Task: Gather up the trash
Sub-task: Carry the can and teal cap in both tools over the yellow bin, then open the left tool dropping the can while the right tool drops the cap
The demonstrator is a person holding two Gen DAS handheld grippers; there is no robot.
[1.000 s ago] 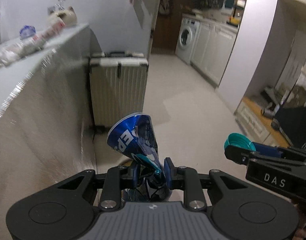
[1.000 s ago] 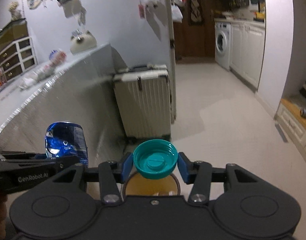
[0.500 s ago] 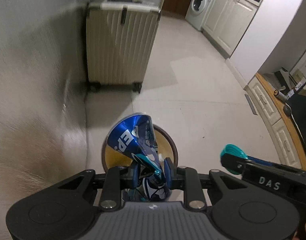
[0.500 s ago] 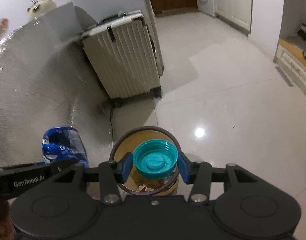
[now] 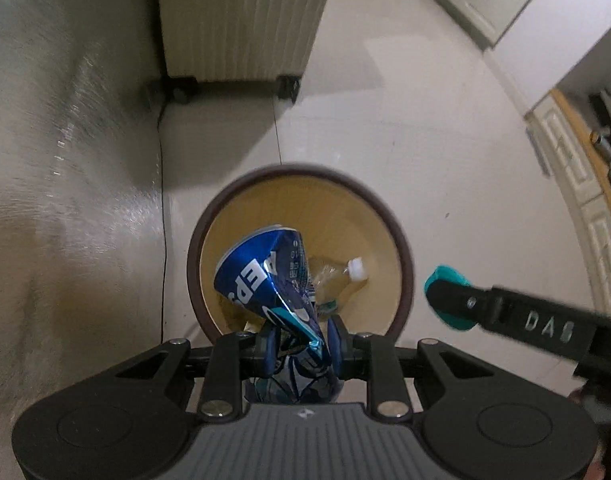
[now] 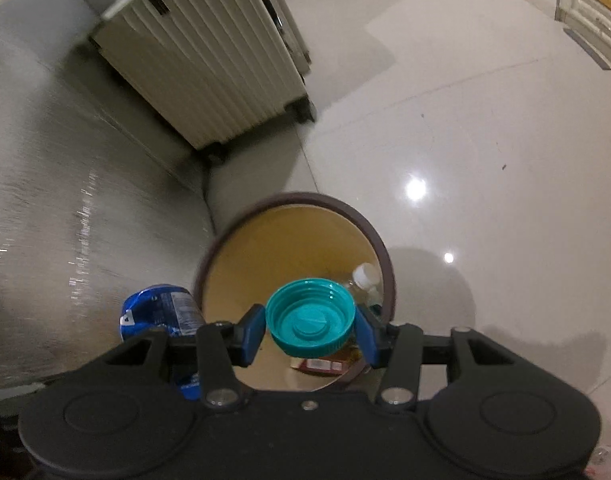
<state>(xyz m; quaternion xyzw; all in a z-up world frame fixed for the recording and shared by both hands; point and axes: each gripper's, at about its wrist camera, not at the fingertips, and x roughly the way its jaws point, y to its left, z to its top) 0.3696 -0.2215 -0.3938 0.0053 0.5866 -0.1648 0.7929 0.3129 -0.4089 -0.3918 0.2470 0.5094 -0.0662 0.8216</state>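
Suitcase (image 5: 241, 20): top cut off by frame edge. Crushed can (image 5: 265, 280): lower end hidden behind left gripper (image 5: 299, 344) body. Bin (image 6: 241, 256) contents partly hidden behind teal cap (image 6: 309, 318); packet label unreadable.

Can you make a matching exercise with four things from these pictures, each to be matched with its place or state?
Things:
1. can
2. lid
3. bottle
4. suitcase

Places or states:
A. lying inside the bin
B. standing on the floor beside the wall
C. crushed, clamped in the left hand-held gripper
D. teal, clamped in the right hand-held gripper

Pairs: 1-C, 2-D, 3-A, 4-B
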